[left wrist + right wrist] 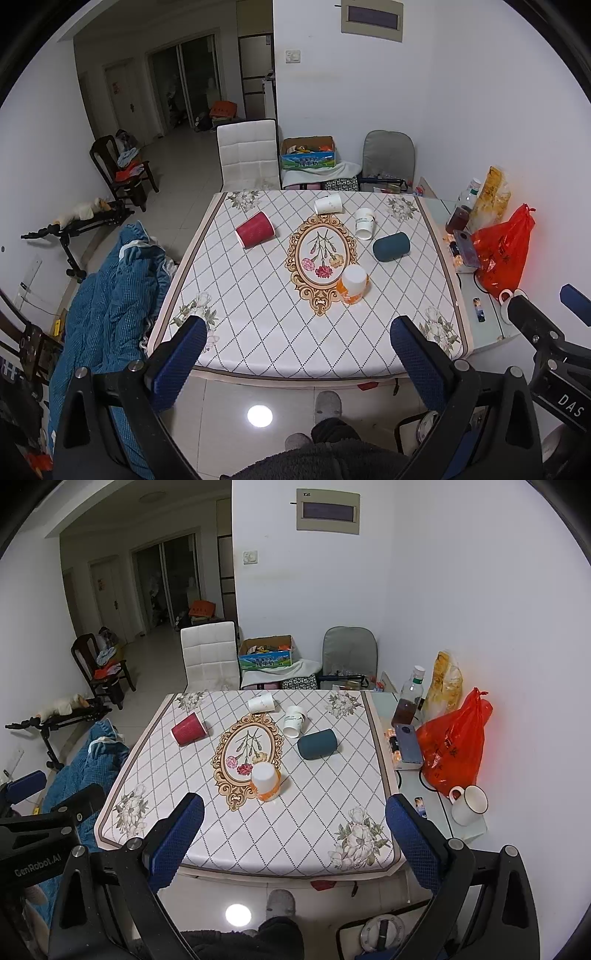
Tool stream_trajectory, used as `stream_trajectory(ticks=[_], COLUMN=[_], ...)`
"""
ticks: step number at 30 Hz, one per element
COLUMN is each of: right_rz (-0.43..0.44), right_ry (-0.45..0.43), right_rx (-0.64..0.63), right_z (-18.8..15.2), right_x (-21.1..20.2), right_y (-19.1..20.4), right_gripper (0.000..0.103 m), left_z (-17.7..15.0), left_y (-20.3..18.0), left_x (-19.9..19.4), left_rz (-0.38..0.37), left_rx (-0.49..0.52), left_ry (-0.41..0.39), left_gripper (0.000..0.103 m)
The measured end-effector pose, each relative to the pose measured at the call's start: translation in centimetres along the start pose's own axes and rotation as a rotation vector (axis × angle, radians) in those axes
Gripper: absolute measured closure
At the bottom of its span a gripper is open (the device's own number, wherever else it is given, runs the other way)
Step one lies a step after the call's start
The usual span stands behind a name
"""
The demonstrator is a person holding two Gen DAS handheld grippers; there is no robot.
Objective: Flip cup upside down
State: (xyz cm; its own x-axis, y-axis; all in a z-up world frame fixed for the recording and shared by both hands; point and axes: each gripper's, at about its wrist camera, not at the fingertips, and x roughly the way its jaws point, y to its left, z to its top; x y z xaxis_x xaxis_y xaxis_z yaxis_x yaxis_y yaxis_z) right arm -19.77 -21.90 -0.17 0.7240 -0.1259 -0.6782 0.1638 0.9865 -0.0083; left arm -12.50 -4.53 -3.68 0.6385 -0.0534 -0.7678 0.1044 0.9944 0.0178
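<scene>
Several cups are on the patterned tablecloth (258, 302). A red cup (255, 229) (189, 729), a white cup (328, 204) (261, 703), a white printed cup (364, 223) (294, 720) and a dark teal cup (391, 246) (317, 743) lie on their sides. An orange cup (354, 283) (265, 781) stands upside down near the middle. My left gripper (299, 334) is open and empty above the table's near edge. My right gripper (295, 812) is open and empty too, held beside it.
A side shelf at the right holds a red plastic bag (454, 749), a bottle (408, 701), a phone (408, 742) and a white mug (467, 805). A white chair (247, 153) and a grey chair (388, 155) stand behind the table. A blue blanket (107, 295) lies at the left.
</scene>
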Motion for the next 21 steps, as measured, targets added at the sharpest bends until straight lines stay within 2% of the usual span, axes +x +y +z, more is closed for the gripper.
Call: stream_trajectory(ticks=[21], right_rz=[0.012], right_ry=[0.005], right_rx=[0.002], right_z=[-0.29], right_x=[-0.24], right_y=[-0.4], right_gripper=[0.002], left_z=[-0.77], left_y=[0.63], left_x=[-0.56], left_rz=[-0.004], left_rx=[0.007], left_ry=[0.001], left_gripper=[0.001])
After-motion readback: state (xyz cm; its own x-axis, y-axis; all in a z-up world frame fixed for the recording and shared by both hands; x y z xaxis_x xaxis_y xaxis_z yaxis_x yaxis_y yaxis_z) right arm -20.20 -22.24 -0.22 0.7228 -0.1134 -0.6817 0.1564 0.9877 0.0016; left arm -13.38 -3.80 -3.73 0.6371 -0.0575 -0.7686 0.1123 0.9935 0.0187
